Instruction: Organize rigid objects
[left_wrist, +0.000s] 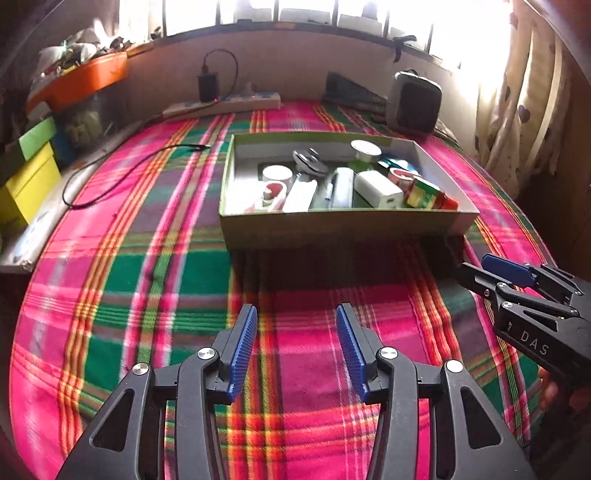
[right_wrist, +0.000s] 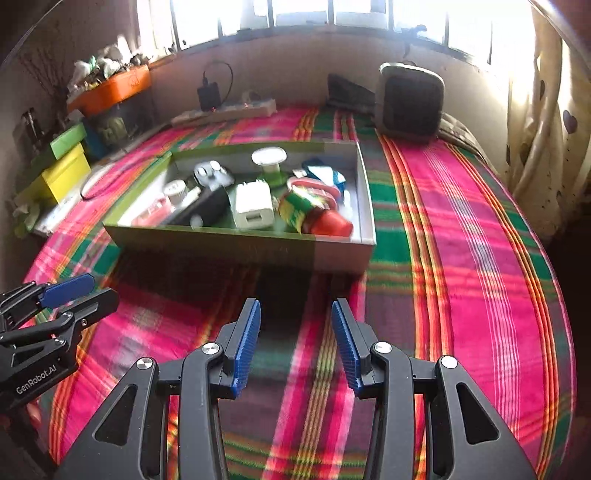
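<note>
Left gripper (left_wrist: 296, 345): your blue ribbed fingers stand apart, nothing between them.
Right gripper (right_wrist: 295, 345): your fingers apart, also empty.
Shallow green cardboard box (left_wrist: 332, 229): on the pink-and-green plaid bedspread (left_wrist: 147, 280), ahead of both grippers.
Left view only: white rectangular charger (left_wrist: 378, 189) lies flat.
Right view only: red cap (right_wrist: 332, 223) against the box's near wall.

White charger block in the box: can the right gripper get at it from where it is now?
Probably yes. The right gripper is open and empty, the box has no lid, and the white charger block lies on top near the front wall; the red-capped container crowds one side.
</note>
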